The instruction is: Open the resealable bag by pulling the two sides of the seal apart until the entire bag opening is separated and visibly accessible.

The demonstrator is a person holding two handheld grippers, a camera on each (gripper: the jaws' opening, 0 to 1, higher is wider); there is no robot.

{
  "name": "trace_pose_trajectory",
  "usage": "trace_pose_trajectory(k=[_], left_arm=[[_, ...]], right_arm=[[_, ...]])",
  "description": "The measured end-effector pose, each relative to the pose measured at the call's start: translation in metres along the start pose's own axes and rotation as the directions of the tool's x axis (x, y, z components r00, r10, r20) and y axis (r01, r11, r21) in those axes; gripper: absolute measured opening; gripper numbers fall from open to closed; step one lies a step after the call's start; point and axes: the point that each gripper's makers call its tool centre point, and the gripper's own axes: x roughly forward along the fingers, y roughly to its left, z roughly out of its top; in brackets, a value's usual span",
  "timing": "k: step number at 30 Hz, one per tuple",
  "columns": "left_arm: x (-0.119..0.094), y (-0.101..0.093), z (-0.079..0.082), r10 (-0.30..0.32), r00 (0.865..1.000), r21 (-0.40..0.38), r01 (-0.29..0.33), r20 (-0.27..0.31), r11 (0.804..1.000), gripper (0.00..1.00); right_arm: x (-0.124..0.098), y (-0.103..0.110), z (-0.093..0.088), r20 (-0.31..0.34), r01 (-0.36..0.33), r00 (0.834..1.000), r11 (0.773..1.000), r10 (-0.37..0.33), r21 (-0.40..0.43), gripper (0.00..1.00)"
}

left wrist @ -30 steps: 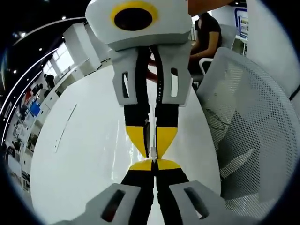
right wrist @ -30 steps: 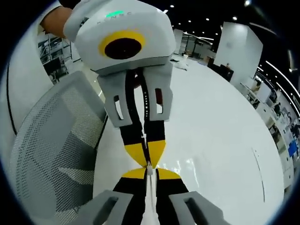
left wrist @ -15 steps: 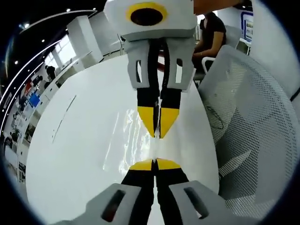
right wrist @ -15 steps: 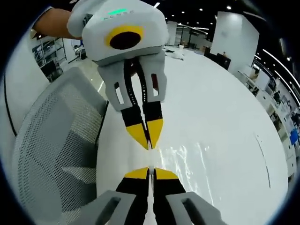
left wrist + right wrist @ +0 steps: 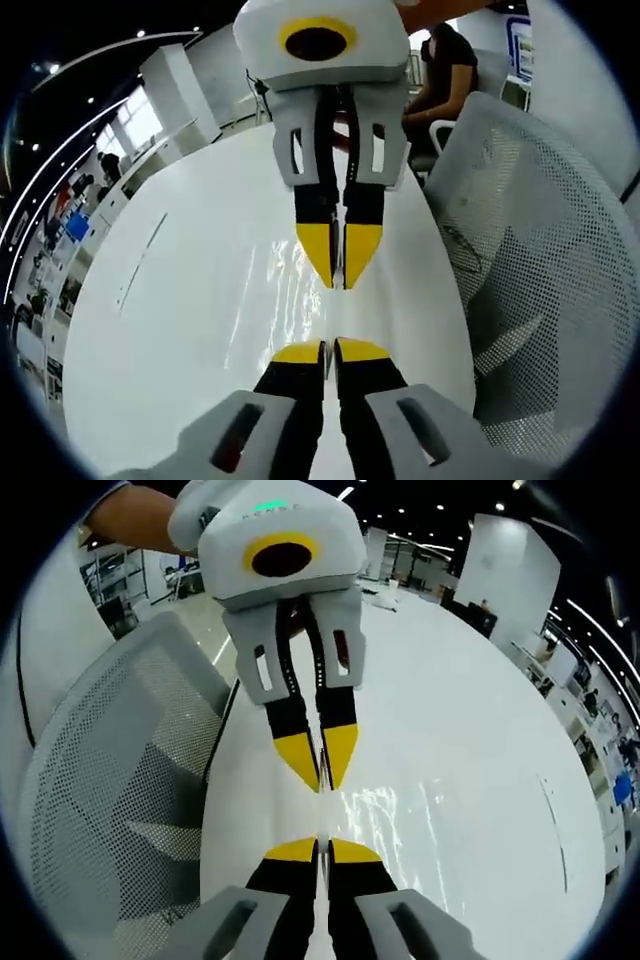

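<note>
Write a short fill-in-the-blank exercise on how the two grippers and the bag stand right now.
1. The clear bag is stretched between two ____.
2. The fingers of the left gripper have tips coloured ____.
3. The right gripper is ____ on the bag's edge.
4. Beside the white table stands a mesh-backed ____.

Missing words: grippers; yellow; shut; chair

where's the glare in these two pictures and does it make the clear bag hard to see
Left gripper view: ceiling lights streak across the clear bag on the glossy white table, blurring its edges. Right gripper view: similar streaks on the bag beside the right hand-held gripper; its outline is hard to trace. Both views bend at the edges.
</note>
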Motion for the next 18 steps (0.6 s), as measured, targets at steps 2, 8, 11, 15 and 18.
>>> trace_pose_trajectory(k=[2,8,11,15,18], left_arm=[[0.002,0.001,0.001,0.0,1.0,-0.003,0.0,-0.002,1.0,0.04],[0.008,-0.004,0.004,-0.016,1.0,0.012,0.016,-0.016,1.0,0.0],[0.01,-0.005,0.004,-0.013,1.0,-0.001,0.013,-0.007,1.0,0.0],[0.012,-0.007,0.005,-0.012,1.0,0.012,0.013,-0.014,1.0,0.0],[0.012,-0.006,0.005,-0.01,1.0,0.02,0.011,-0.019,1.0,0.0]], right_arm=[[0.0,0.0,0.001,0.002,0.002,1.0,1.0,-0.002,-0.007,0.0],[-0.002,0.0,0.004,0.014,0.012,1.0,1.0,-0.012,-0.013,0.0],[-0.003,0.0,0.002,0.017,0.016,1.0,0.999,-0.015,-0.028,0.0],[-0.003,0.001,0.002,0.015,0.017,1.0,0.999,-0.017,-0.027,0.0],[-0.002,0.001,0.002,0.014,0.017,1.0,0.999,-0.016,-0.04,0.0]])
